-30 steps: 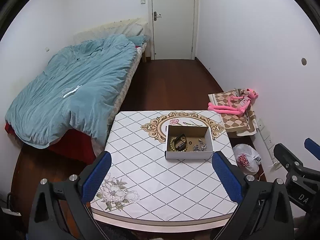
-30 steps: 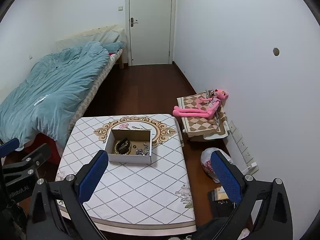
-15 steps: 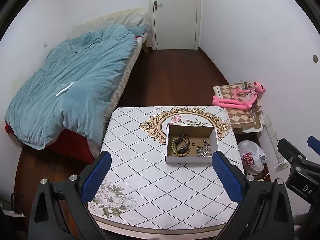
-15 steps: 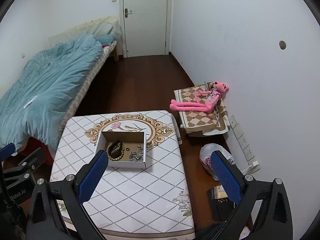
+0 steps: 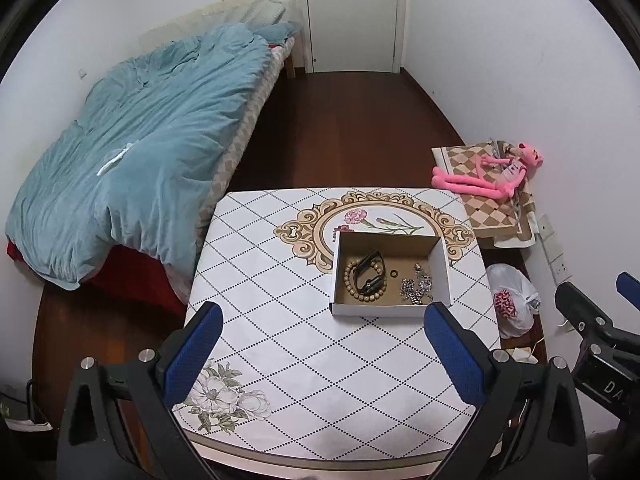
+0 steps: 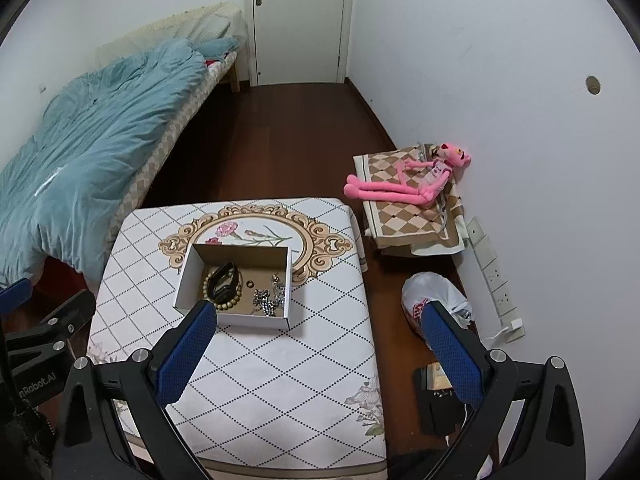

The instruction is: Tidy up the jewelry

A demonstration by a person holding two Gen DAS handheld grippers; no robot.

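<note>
A shallow cardboard box sits on the patterned white table. Inside lie a beaded bracelet, a black watch band, a small ring and a silver chain. My left gripper is open and empty, above the table's near side, short of the box. My right gripper is open and empty, near the table's right edge; its left finger overlaps the box's front corner in view.
A bed with a teal duvet stands to the left. A pink plush toy lies on a checkered cushion by the right wall. A white plastic bag and a dark object lie on the wooden floor right of the table. A closed door is at the back.
Both views have tilted downward and drawn slightly closer to the table; the box now sits nearer the fingers. Both grippers stay open and empty.
</note>
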